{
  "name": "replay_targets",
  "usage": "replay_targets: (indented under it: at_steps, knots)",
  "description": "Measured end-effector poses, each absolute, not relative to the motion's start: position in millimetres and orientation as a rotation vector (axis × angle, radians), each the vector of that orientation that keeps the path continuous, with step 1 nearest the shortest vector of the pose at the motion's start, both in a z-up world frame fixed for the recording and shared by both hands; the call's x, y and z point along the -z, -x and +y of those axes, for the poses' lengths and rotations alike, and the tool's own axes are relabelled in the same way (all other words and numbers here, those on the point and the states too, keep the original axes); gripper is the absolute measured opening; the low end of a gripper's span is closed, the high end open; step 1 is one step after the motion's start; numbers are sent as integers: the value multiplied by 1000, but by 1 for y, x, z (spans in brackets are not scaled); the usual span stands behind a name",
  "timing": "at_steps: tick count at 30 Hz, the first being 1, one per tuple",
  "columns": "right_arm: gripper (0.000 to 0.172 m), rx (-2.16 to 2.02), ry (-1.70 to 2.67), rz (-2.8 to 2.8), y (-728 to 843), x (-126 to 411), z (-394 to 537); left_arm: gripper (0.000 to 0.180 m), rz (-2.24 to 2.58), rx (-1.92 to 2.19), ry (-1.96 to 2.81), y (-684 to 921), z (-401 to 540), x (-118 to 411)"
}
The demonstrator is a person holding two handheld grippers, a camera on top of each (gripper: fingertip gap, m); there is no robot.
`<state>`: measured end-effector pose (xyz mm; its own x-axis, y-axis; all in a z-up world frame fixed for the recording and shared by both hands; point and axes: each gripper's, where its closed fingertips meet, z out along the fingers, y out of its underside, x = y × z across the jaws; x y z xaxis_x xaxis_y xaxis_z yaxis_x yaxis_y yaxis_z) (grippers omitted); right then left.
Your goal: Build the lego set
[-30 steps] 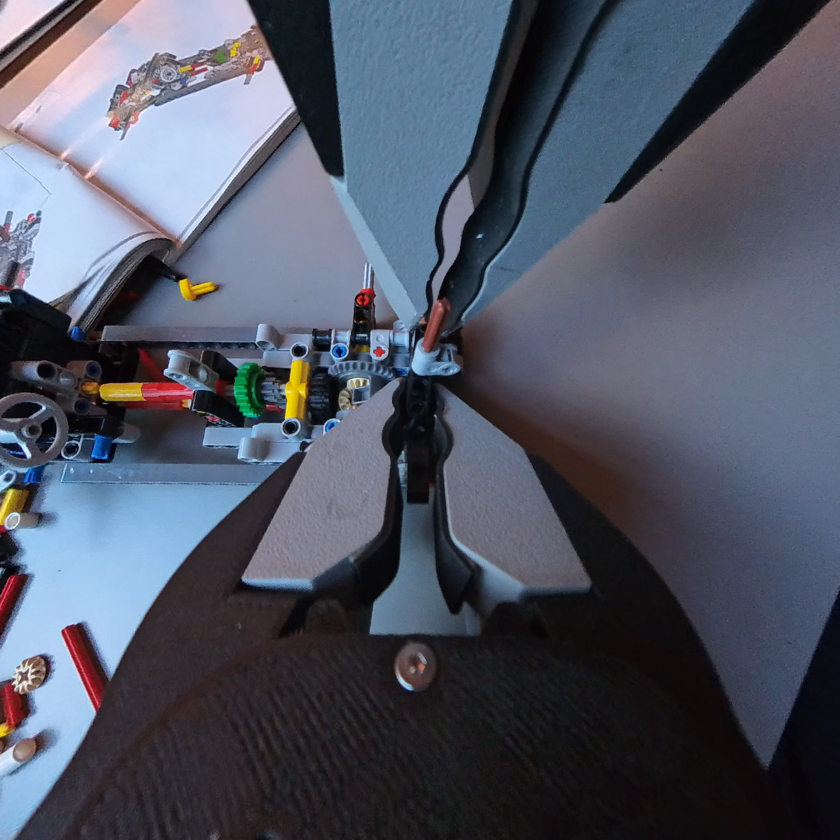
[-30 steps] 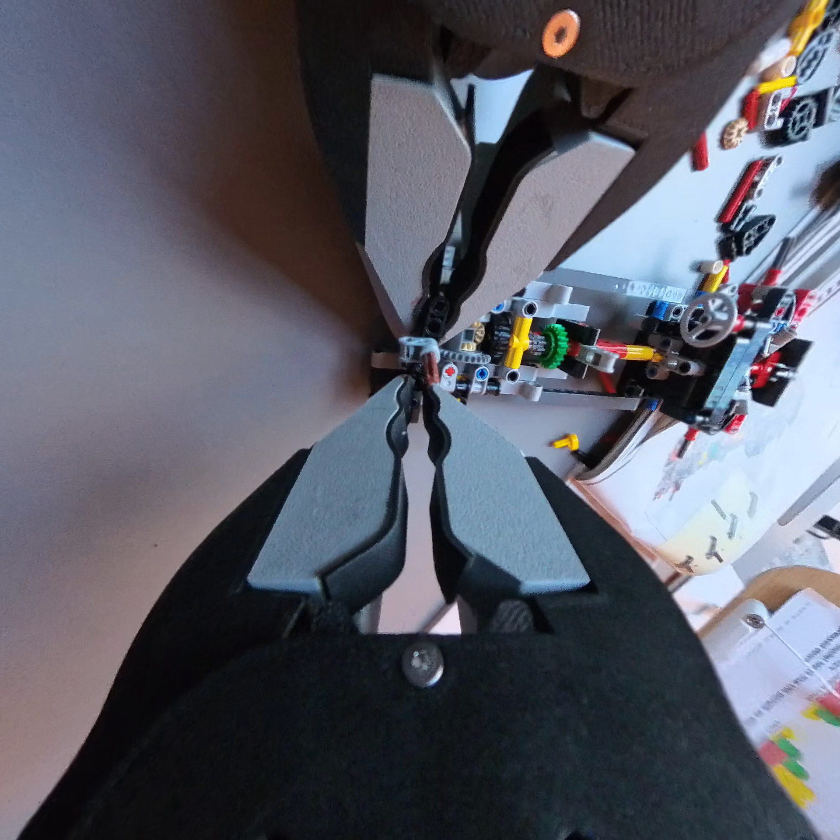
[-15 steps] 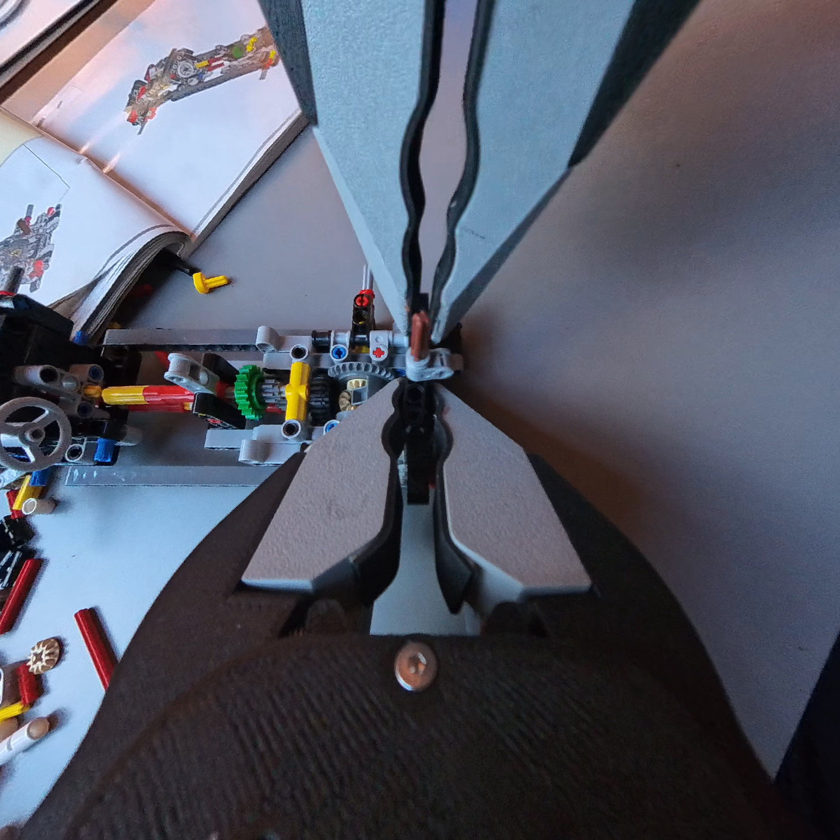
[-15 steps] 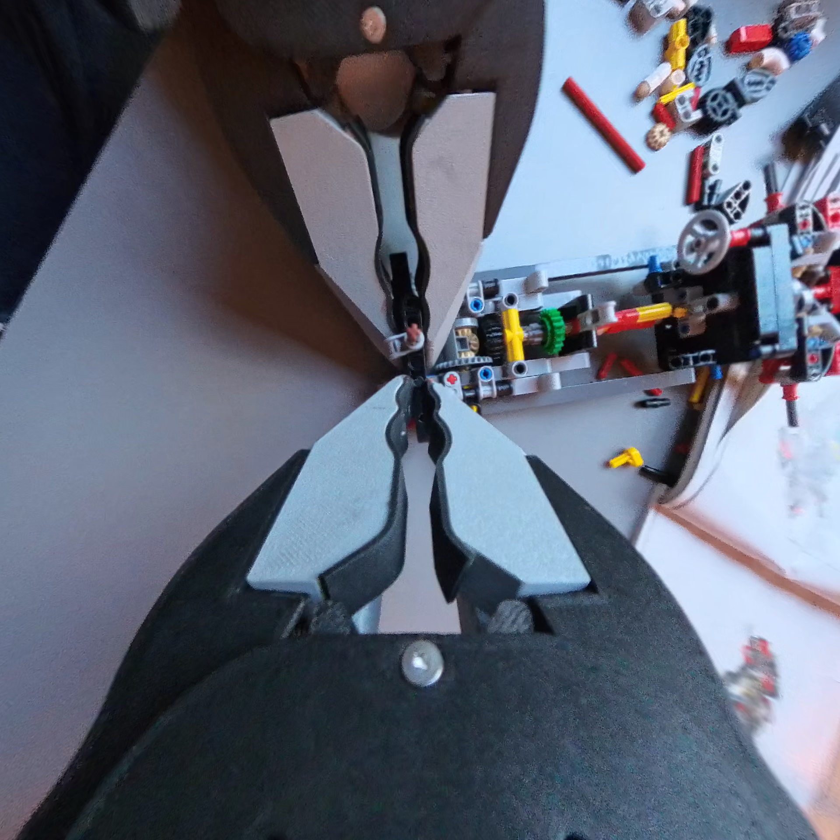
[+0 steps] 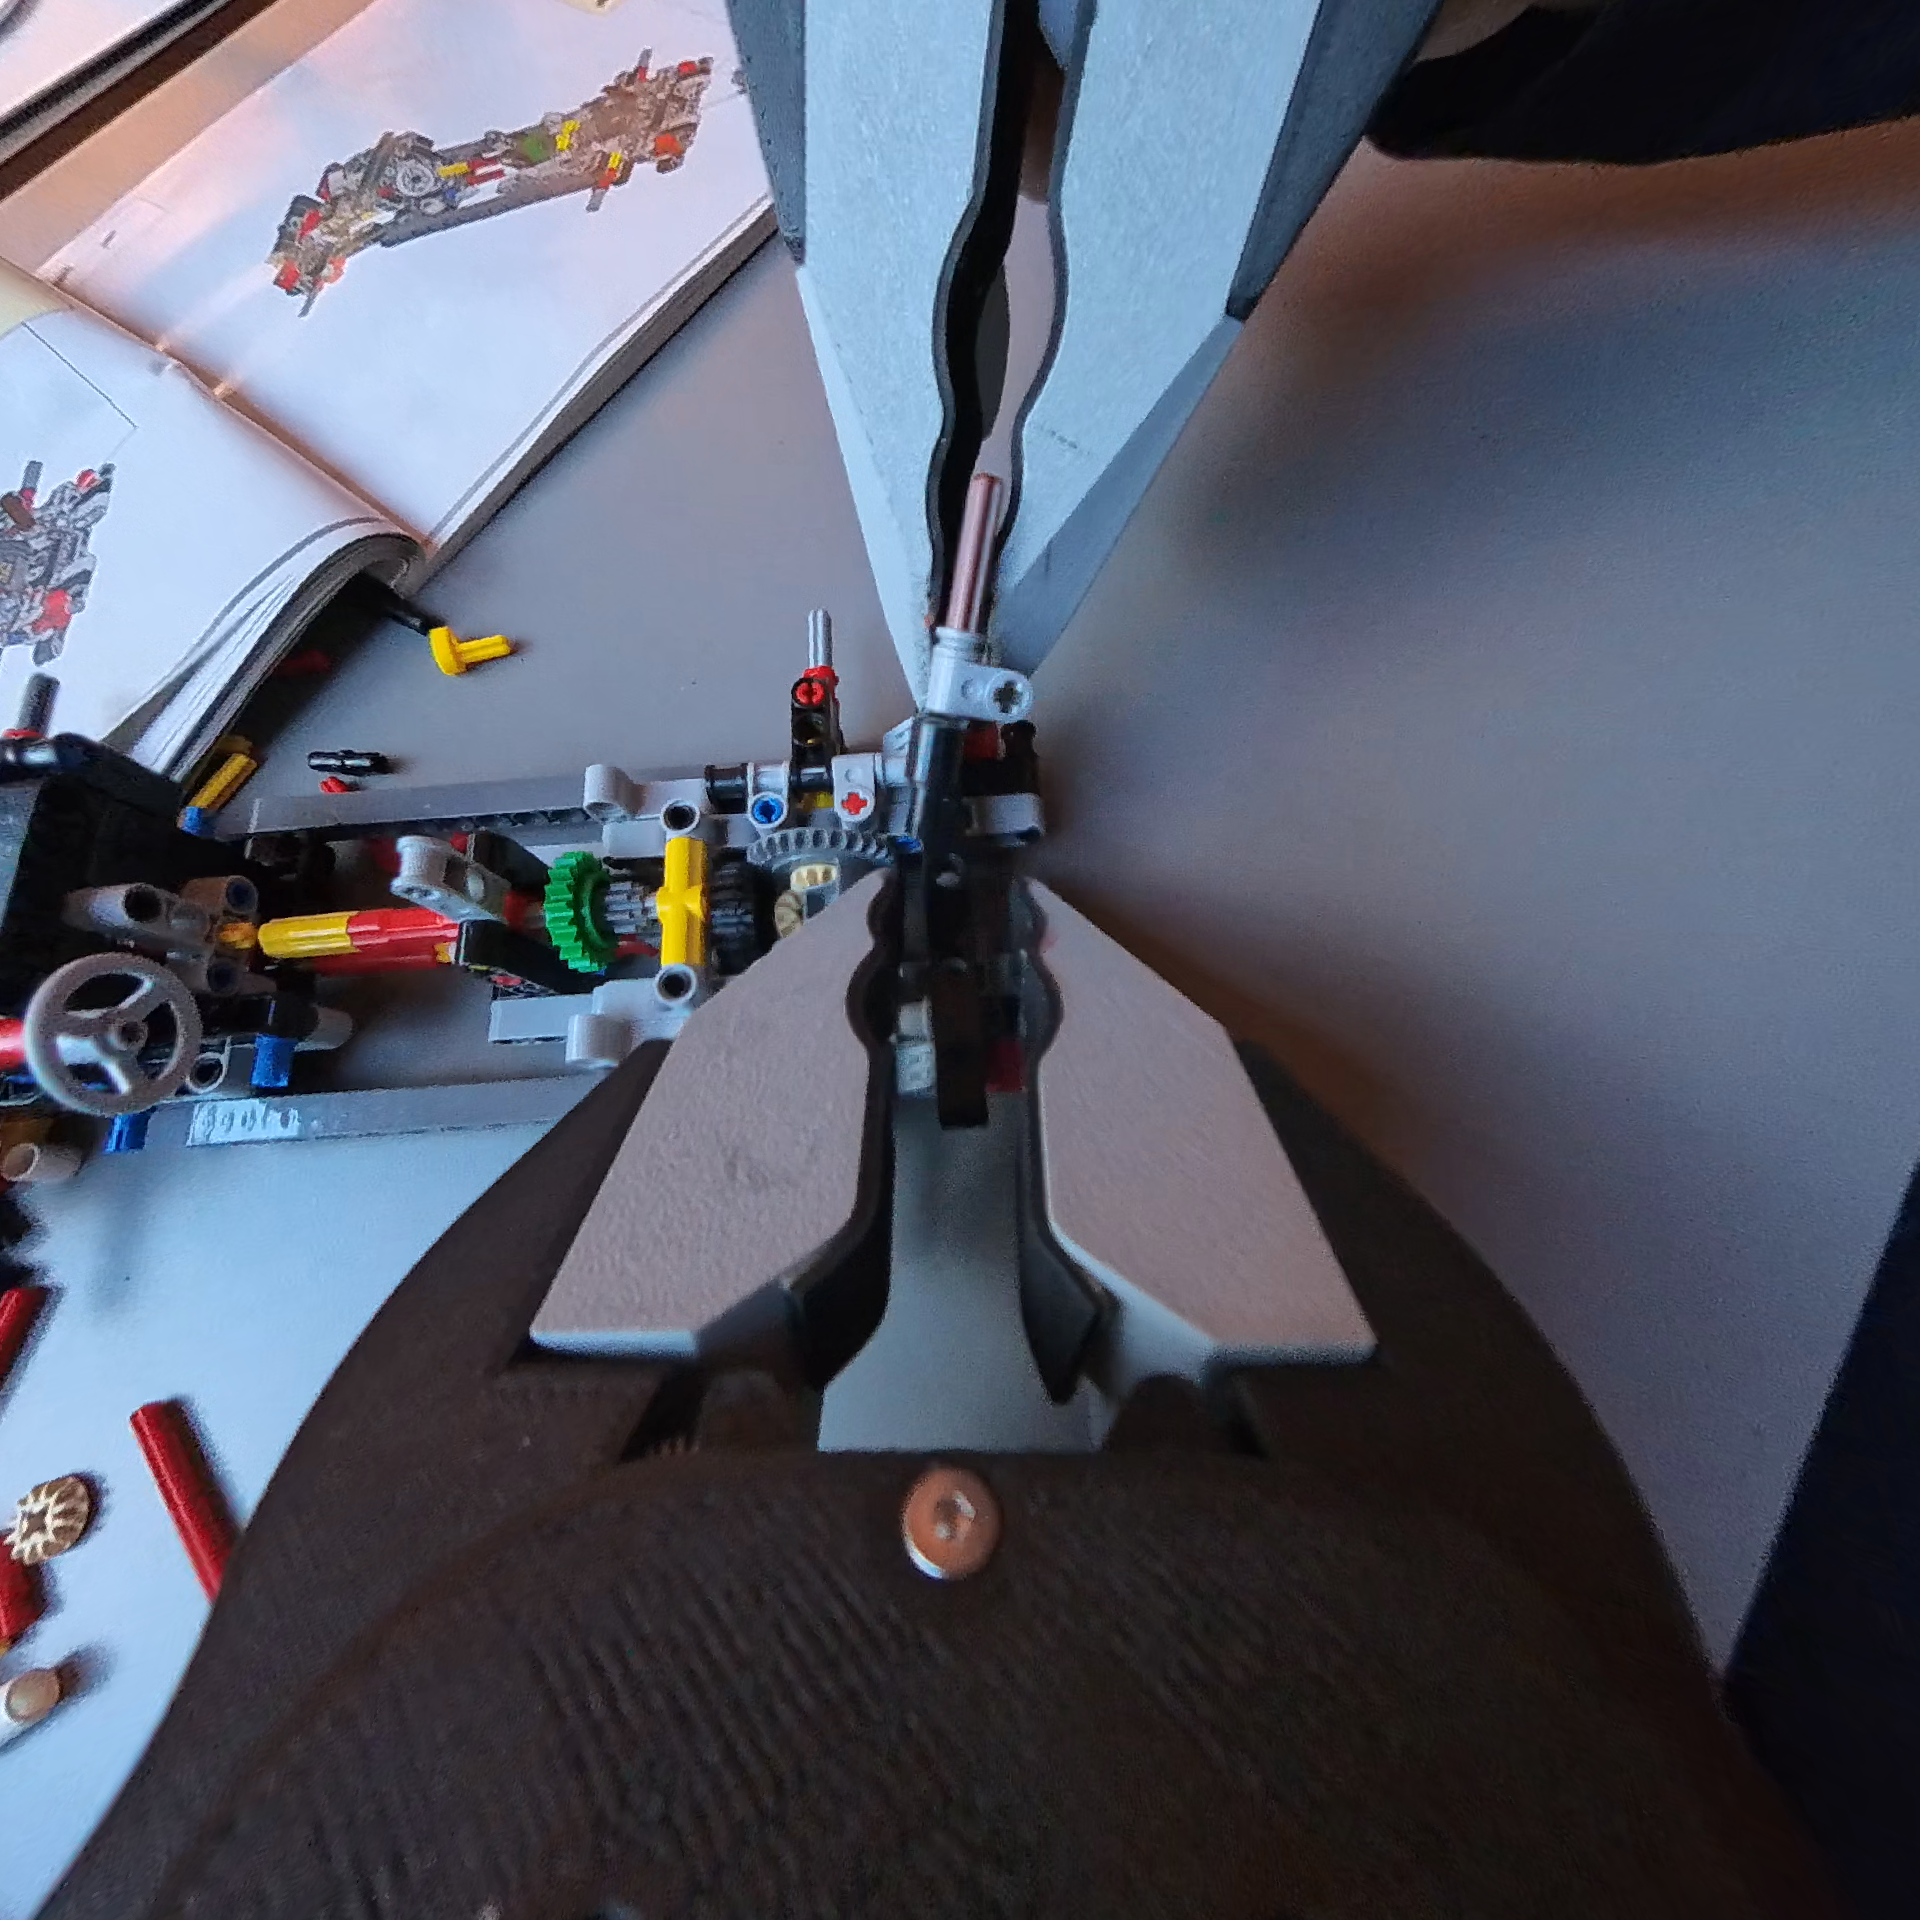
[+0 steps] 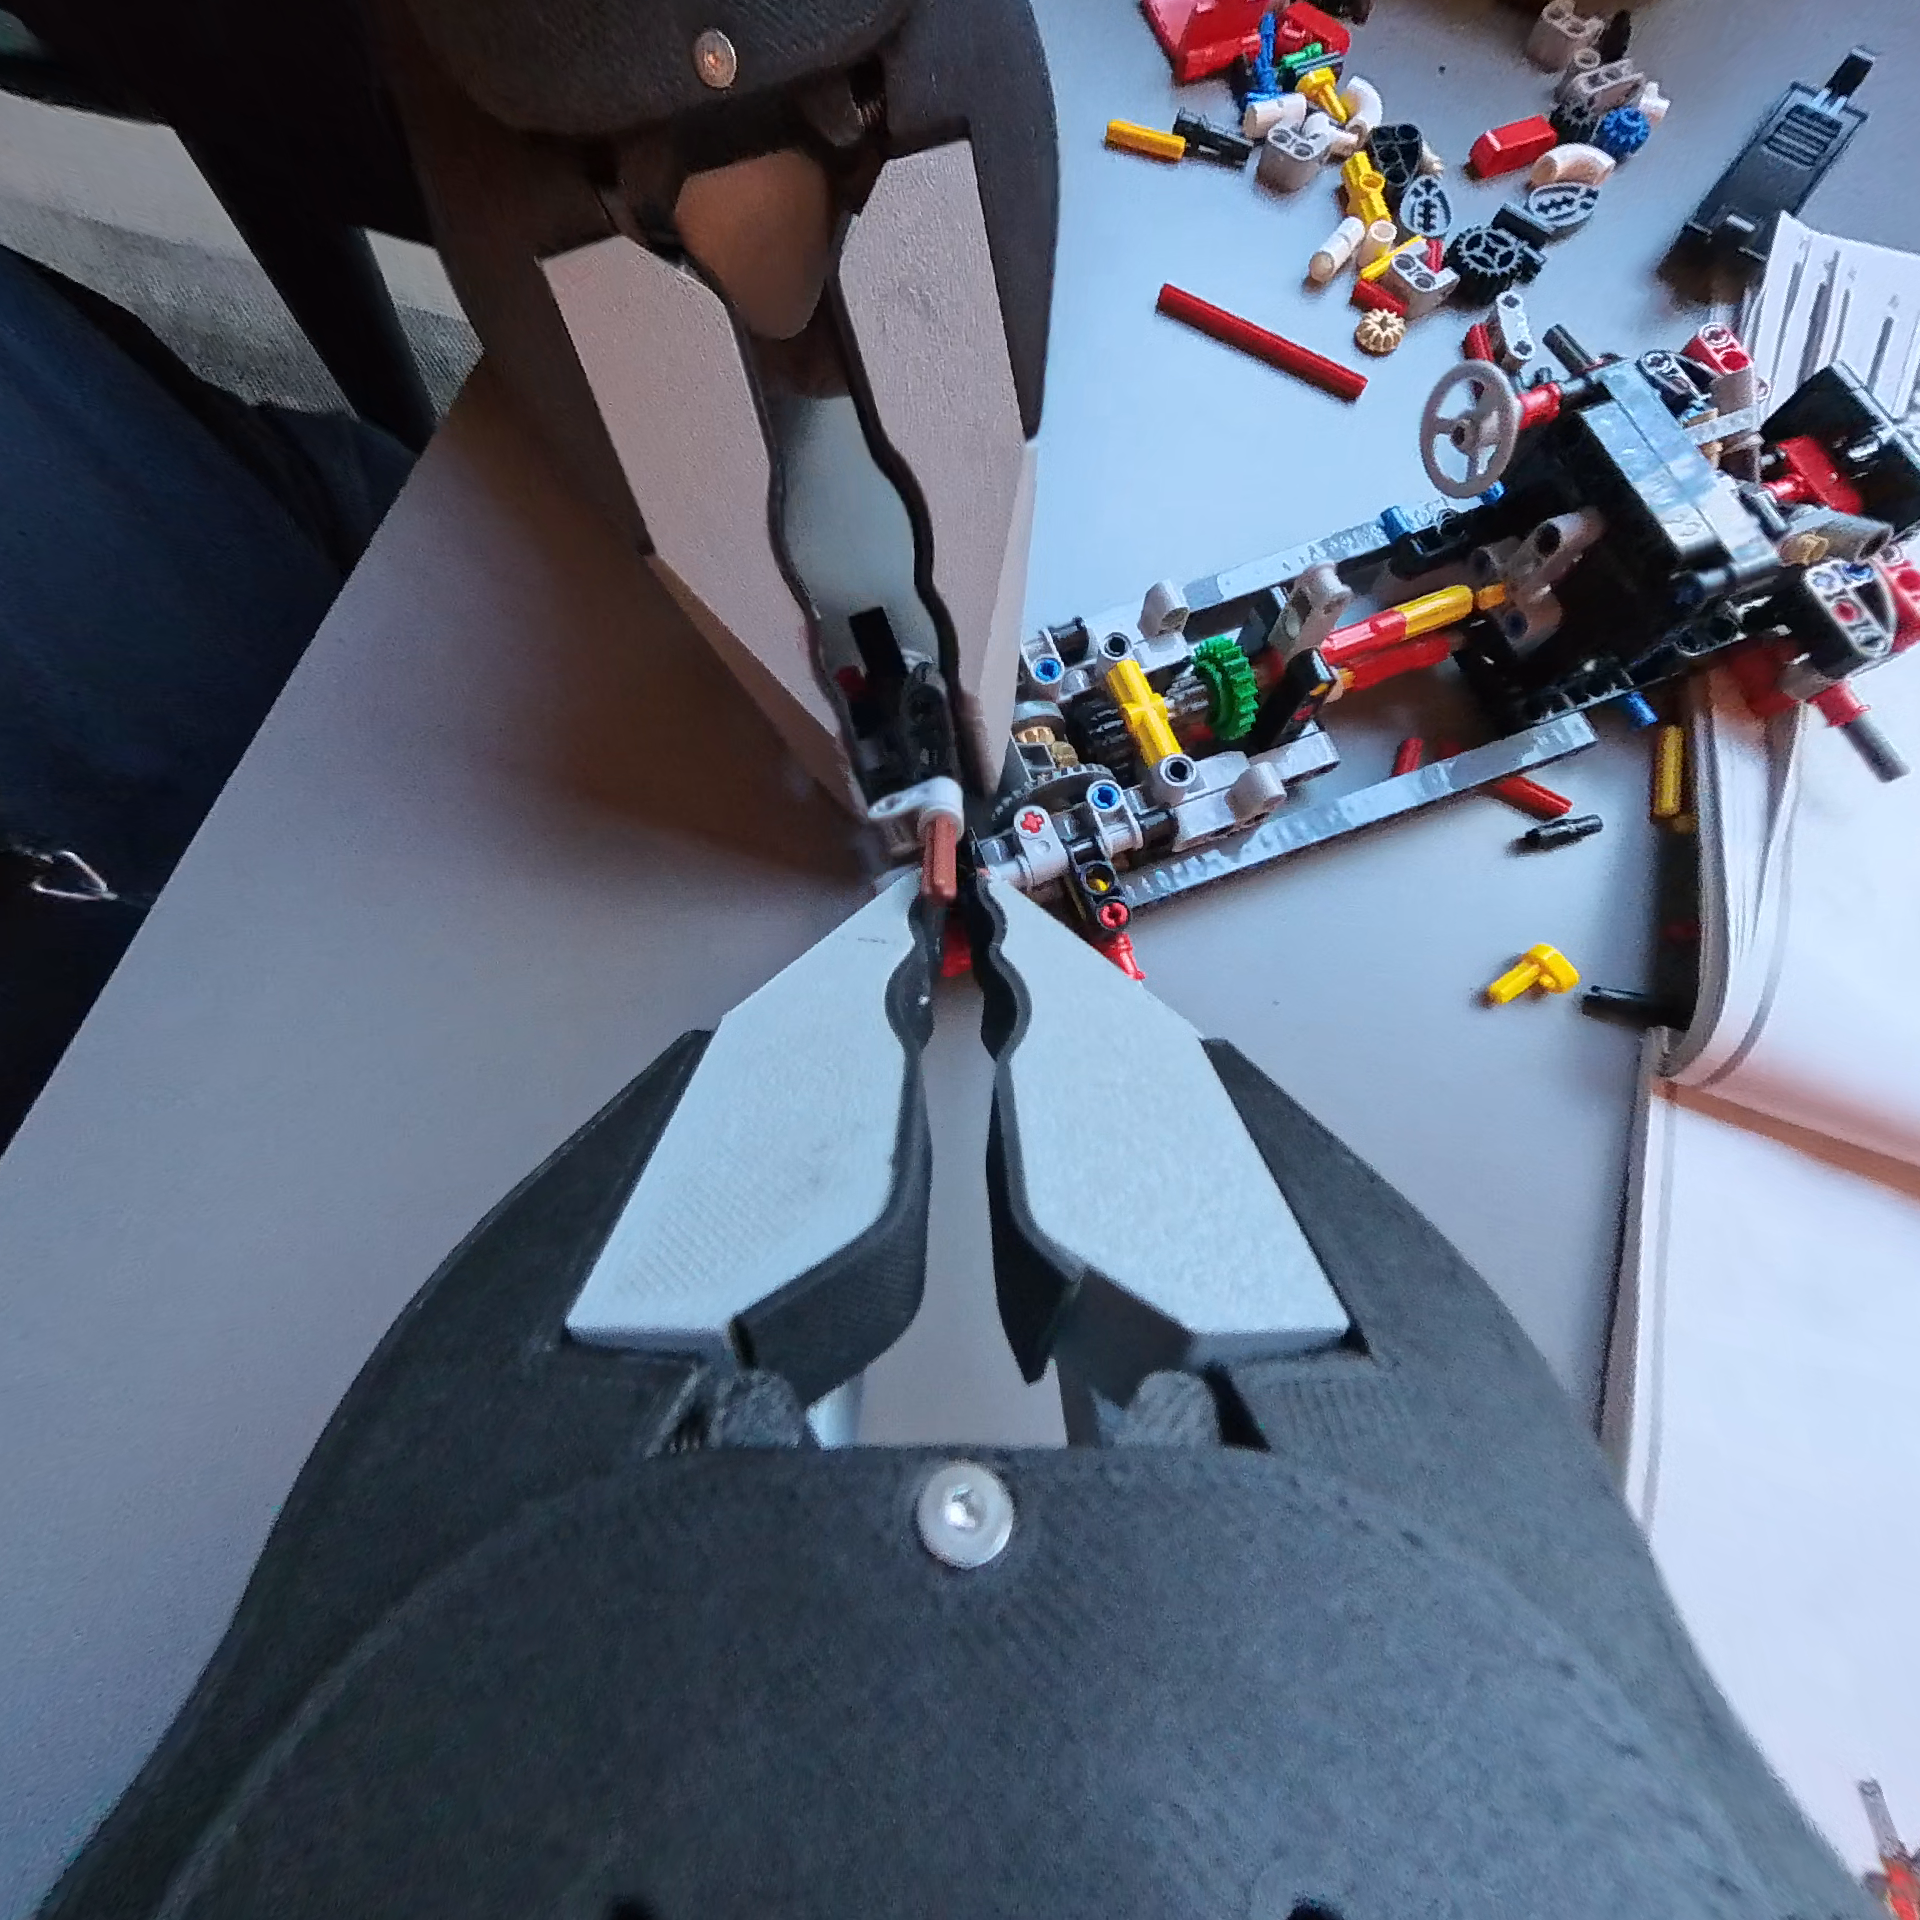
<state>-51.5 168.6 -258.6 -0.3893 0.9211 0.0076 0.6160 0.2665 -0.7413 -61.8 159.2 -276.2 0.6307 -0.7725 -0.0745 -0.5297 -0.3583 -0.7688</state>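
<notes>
A brick-built chassis [image 5: 675, 894] with gears and a grey steering wheel [image 5: 109, 1029] lies on the grey table. My left gripper [image 5: 951, 894] straddles the black beam [image 5: 951, 987] at the chassis's near end. Its pads stand apart from the beam, so it is open. My right gripper [image 6: 951, 894] faces it tip to tip and is shut on a brown axle [image 6: 940, 854]. The axle's other end sits in a light grey connector [image 6: 914, 805] on the chassis's end. The left wrist view shows the axle [image 5: 977, 551] between the right gripper's fingertips [image 5: 1013, 582], above the connector [image 5: 977, 681].
An open instruction booklet [image 5: 416, 312] lies behind the chassis, with a yellow pin [image 5: 468, 649] beside it. A pile of loose parts [image 6: 1403, 177] and a long red axle [image 6: 1257, 341] lie beyond. The table's edge and a person's dark clothing [image 6: 125, 623] are at the left. My left and right fingertips are right by each other.
My left gripper's jaws have widened and let go of the black beam they pinched. My right gripper has kept its hold on the brown axle while its view swung round.
</notes>
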Motion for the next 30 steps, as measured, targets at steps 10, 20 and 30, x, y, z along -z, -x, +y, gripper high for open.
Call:
replay_targets:
  at_steps: [10,20,30]
  knots:
    - [2,-943,1366,-2128,52,256,170,28,980,342,2020,74,165,250]
    - [1,-834,1395,-2224,52,256,169,6,1062,406,2013,60,161,242]
    - [13,-1008,1287,-2093,62,243,164,5,844,723,1982,66,157,241]
